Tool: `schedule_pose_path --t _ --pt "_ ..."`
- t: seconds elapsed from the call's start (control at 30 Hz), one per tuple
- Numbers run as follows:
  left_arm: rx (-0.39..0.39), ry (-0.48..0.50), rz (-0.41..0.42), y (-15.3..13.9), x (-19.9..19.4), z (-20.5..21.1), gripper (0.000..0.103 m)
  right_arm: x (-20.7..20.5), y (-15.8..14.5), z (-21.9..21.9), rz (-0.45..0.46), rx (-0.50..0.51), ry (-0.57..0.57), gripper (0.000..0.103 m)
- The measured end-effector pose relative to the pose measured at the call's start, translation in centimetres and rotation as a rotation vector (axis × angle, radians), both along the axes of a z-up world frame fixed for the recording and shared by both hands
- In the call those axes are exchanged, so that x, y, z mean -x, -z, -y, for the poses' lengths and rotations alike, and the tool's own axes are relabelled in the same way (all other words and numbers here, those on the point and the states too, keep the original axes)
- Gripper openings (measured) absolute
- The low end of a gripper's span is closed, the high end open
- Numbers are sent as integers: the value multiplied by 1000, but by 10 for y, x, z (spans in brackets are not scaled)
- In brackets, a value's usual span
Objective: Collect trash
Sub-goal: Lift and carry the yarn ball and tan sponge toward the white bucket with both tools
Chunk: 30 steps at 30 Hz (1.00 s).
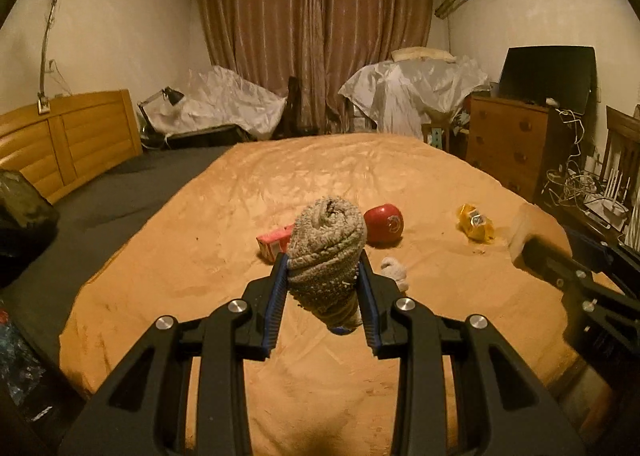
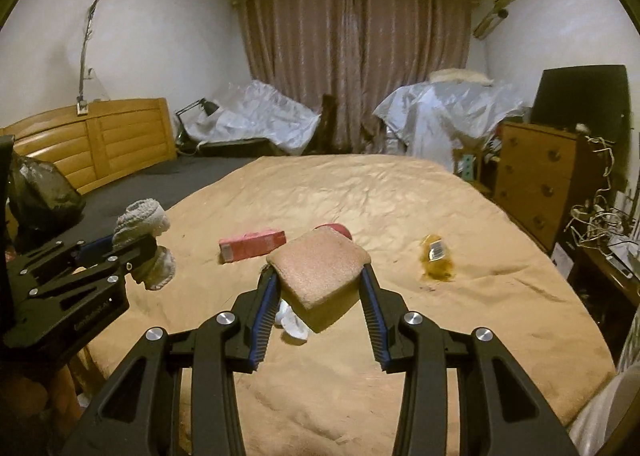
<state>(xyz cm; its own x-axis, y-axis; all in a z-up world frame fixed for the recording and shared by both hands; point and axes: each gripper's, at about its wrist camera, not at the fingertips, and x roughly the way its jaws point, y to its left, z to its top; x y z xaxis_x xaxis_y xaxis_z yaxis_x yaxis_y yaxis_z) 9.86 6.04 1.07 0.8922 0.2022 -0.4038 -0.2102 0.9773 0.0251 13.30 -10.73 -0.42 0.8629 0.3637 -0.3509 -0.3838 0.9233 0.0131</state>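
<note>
My left gripper [image 1: 322, 256] is shut on a rolled grey sock [image 1: 326, 244], held above the orange bed cover [image 1: 320, 172]. To its right, my right gripper [image 2: 318, 272] is shut on a tan sponge block [image 2: 318, 268], also lifted off the bed. In the right wrist view the left gripper [image 2: 136, 250] with the sock [image 2: 140, 220] shows at the left. On the cover lie a red box [image 2: 252, 246], a red round can-like thing [image 1: 384, 224], a crumpled yellow wrapper [image 2: 436, 256] and a white crumpled tissue [image 2: 294, 322].
A black plastic bag [image 2: 40, 192] sits at the left on the grey sheet, in front of the wooden headboard [image 2: 120, 136]. A wooden dresser [image 1: 508, 144] and tangled cables [image 1: 572, 180] stand off the bed's right side. Covered furniture and curtains fill the far wall.
</note>
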Motion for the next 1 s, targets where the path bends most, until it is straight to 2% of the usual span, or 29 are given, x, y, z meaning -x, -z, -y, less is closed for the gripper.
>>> schedule_pose_path --t 0.17,0.73,1.0 --pt "-23 10 9 -6 6 16 32 14 -9 8 10 -12 21 42" --pt "-35 37 -6 -12 3 26 32 33 -21 12 7 -5 21 42" --pt "-40 88 -2 -18 -2 52 32 47 -36 45 8 -5 65 42"
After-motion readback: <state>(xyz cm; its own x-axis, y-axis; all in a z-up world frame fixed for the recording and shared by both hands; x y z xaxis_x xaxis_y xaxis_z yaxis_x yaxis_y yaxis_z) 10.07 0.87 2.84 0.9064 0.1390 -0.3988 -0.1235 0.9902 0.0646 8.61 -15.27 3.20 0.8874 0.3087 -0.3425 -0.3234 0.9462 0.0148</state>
